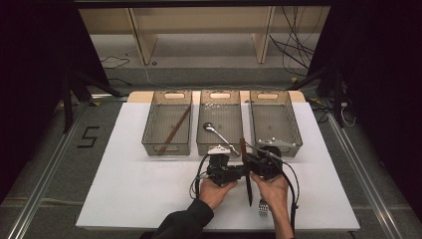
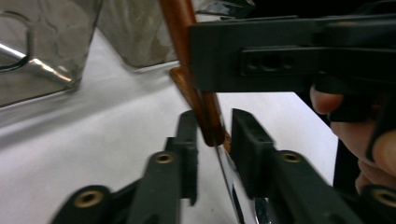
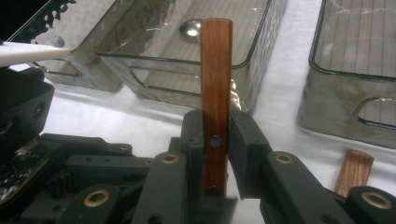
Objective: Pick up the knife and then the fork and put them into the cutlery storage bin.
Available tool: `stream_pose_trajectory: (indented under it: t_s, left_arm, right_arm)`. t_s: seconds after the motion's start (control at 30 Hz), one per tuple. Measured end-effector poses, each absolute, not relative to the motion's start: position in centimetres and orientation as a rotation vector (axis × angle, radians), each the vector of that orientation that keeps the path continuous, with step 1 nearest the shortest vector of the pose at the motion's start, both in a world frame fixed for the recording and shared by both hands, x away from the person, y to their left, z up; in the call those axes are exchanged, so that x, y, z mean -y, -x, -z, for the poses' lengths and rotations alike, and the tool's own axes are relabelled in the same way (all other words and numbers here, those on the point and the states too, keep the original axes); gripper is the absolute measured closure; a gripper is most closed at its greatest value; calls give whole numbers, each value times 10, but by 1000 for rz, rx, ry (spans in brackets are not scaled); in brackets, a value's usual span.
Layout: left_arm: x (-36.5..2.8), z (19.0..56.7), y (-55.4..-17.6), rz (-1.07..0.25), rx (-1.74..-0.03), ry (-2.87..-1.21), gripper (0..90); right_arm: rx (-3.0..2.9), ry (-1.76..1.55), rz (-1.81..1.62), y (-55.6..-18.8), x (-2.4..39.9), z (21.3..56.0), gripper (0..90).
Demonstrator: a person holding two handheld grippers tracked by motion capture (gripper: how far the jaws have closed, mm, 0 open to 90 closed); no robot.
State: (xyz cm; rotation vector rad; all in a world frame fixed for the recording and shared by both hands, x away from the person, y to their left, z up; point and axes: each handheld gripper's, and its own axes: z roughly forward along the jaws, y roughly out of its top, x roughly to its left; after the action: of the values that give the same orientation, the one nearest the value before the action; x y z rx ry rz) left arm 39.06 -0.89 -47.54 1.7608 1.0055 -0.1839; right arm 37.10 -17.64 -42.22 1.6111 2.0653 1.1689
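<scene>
Wooden-handled knife [image 1: 246, 169] sits at lower centre of the high view, long axis running toward the trays [image 1: 221, 142]. Right gripper [image 3: 215, 140] pinches its handle; left gripper [image 2: 212, 135], level beside it, appears pressed onto the handle near the blade.

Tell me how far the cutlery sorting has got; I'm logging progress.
Done: a wooden stick lies in the left bin, a spoon in the middle bin. In hand: the right gripper clamps a wooden-handled knife, with the left gripper straddling it. Left: a fork on the table.
</scene>
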Motion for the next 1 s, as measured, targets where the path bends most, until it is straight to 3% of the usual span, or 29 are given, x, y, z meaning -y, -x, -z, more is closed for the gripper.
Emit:
stream_pose_trajectory:
  t_s: [0.2,0.33,0.63,1.0]
  left_arm:
    - [3,474,-396,288,-1045,-1719,795]
    - [-2,470,-396,281,-1040,-1719,802]
    - [-14,447,-395,230,-994,-1720,806]
    - [-26,416,-416,163,-1012,-1736,805]
  right_arm:
    - [-2060,-1611,-1203,-370,179,419,756]
    - [-2040,-1597,-1292,-368,185,408,583]
    - [-2077,-1537,-1331,-371,184,390,500]
    - [-2052,-1456,-1446,-363,207,363,306]
